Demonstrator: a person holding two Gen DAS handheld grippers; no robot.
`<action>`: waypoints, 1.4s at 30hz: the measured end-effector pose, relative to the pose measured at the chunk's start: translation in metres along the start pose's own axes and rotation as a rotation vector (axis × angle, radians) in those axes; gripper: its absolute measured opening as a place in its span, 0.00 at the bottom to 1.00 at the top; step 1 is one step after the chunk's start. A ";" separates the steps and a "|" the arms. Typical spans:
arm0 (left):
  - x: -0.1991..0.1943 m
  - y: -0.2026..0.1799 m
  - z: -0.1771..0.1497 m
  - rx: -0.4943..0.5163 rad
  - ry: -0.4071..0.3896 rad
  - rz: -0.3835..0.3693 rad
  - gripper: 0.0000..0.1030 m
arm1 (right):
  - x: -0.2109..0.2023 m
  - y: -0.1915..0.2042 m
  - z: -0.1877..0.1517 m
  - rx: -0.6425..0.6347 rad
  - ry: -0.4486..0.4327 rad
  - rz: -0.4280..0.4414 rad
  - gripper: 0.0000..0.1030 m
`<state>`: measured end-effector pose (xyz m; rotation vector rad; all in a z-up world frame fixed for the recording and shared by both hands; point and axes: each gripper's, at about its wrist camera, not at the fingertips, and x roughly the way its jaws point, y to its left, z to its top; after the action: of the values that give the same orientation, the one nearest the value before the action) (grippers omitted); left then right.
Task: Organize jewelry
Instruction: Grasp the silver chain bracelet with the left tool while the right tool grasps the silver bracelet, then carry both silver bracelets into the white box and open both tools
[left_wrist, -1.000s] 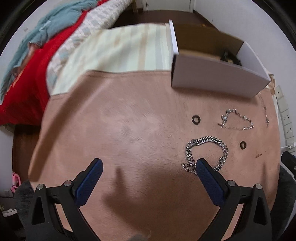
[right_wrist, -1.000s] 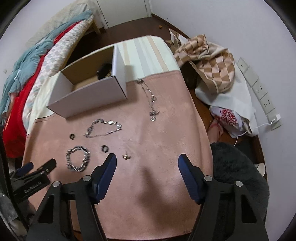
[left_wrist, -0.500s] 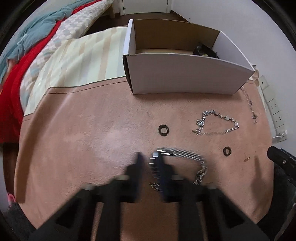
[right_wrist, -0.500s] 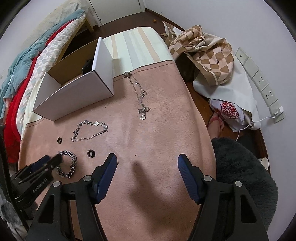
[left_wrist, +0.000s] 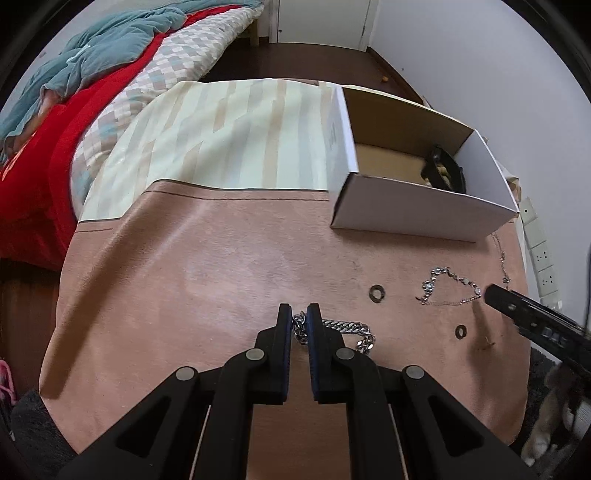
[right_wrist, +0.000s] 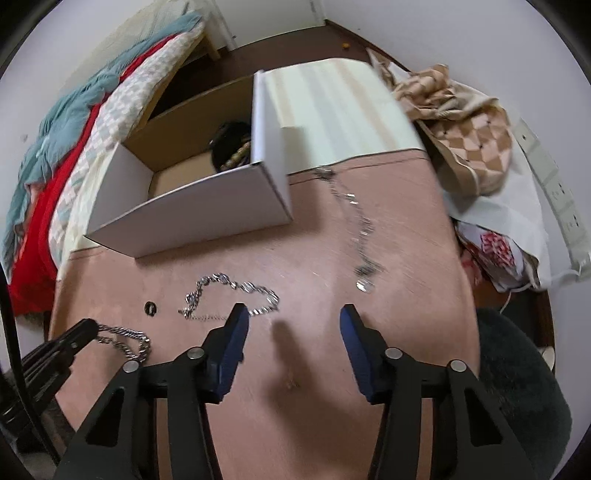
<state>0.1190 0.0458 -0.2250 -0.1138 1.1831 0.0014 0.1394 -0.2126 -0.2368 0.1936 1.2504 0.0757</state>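
Note:
My left gripper (left_wrist: 299, 314) is shut on a thick silver chain bracelet (left_wrist: 345, 328) that lies on the pink mat (left_wrist: 207, 280); the bracelet also shows in the right wrist view (right_wrist: 127, 341). My right gripper (right_wrist: 291, 314) is open and empty, low over the mat, beside a thin beaded bracelet (right_wrist: 231, 291), which also shows in the left wrist view (left_wrist: 448, 286). A long thin necklace (right_wrist: 354, 221) lies to the right. Two dark rings (left_wrist: 377, 293) (left_wrist: 460, 331) lie on the mat. An open white box (left_wrist: 417, 184) stands at the back with a dark item (left_wrist: 443, 168) inside.
A small gold piece (right_wrist: 291, 384) lies on the mat between my right fingers. A striped cloth (left_wrist: 229, 136) covers the far table. A bed with red and teal bedding (left_wrist: 74, 92) is at left. Checked cloth and bags (right_wrist: 469, 129) lie at right, near wall sockets (left_wrist: 543, 258).
My left gripper moved onto the thick chain bracelet and closed on it. My right gripper moved forward towards the beaded bracelet and stayed open.

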 end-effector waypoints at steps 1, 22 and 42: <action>0.001 0.002 -0.001 -0.006 0.004 -0.009 0.05 | 0.006 0.005 0.002 -0.012 0.003 -0.008 0.51; -0.043 -0.024 0.025 0.004 -0.058 -0.178 0.05 | -0.046 0.035 -0.007 -0.081 -0.116 0.080 0.04; -0.045 -0.015 0.063 -0.037 -0.041 -0.223 0.61 | -0.122 0.039 0.051 -0.087 -0.250 0.183 0.04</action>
<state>0.1612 0.0395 -0.1584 -0.2764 1.1249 -0.1697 0.1507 -0.1997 -0.1000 0.2344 0.9760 0.2558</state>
